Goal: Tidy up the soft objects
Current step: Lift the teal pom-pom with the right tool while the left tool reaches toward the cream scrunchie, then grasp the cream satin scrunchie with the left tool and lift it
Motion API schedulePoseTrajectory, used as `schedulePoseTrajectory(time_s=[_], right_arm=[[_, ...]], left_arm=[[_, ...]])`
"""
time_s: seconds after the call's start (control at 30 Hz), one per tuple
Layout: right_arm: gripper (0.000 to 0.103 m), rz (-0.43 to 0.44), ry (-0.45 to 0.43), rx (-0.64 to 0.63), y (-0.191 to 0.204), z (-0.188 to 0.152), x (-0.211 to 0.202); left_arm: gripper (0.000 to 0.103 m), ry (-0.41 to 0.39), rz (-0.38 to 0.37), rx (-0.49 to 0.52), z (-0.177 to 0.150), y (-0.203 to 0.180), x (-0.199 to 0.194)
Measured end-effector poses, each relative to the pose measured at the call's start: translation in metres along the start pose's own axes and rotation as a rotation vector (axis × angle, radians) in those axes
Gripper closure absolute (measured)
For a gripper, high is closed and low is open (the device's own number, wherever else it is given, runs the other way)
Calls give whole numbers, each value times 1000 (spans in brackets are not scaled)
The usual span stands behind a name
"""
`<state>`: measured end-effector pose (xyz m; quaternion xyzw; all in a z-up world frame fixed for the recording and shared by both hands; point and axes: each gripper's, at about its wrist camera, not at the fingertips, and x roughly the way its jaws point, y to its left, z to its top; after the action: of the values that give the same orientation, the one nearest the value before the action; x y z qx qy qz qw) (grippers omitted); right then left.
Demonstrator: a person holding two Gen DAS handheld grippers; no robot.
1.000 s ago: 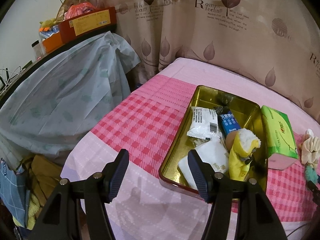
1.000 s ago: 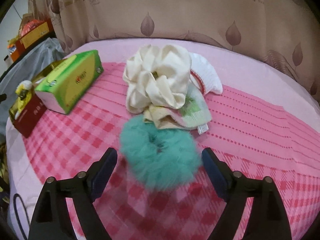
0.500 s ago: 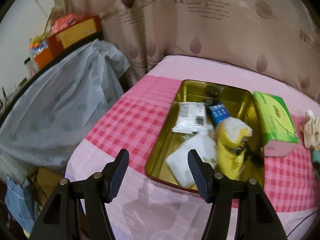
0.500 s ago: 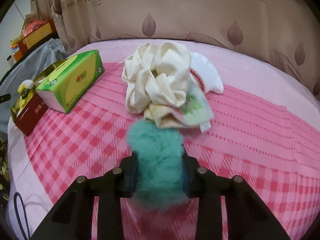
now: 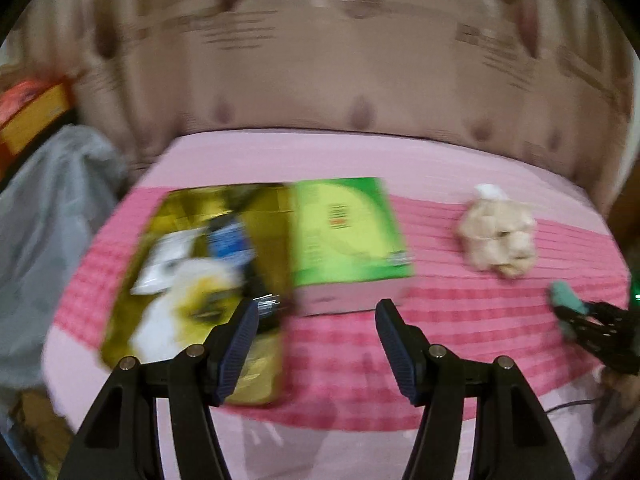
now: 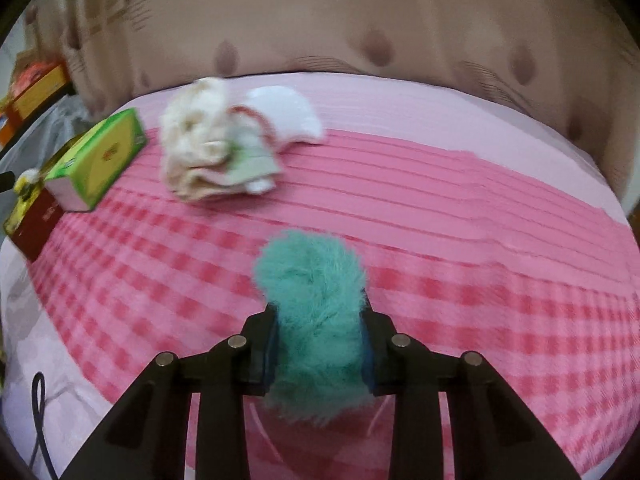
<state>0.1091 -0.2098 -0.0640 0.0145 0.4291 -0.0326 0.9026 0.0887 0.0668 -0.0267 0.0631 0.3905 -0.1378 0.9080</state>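
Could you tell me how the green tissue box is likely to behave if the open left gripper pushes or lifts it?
The tissue box lies flat on its broad face, so it will probably slide, not tip. It looks soft-sided, likely light, and may dent under the left gripper.

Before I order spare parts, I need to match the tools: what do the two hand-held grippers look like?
Both look alike. The left gripper has glossy black plastic arms forking into two fingers, each faced with a ribbed dark blue pad and fixed with round silver bolts. The right gripper shows the same black frame, silver bolts and blue pad edges. No markings, cables on them, hands or sleeves are visible.
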Motion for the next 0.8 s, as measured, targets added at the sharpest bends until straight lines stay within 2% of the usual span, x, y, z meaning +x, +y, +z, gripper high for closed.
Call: schedulePoseTrajectory(time_s=[0.1, 0.27, 0.4, 0.8], right_arm=[[74, 7, -12, 56, -14, -3, -2], [73, 0, -15, 48, -12, -3, -1], [72, 15, -16, 62, -5, 1, 2], [67, 62, -26, 104, -23, -5, -2]], left_arm=[[40, 8, -68, 47, 11, -32, 10], [40, 34, -168, 138, 29, -78, 33], [40, 54, -215, 190, 44, -105, 54], [40, 137, -242, 253, 67, -143, 115]])
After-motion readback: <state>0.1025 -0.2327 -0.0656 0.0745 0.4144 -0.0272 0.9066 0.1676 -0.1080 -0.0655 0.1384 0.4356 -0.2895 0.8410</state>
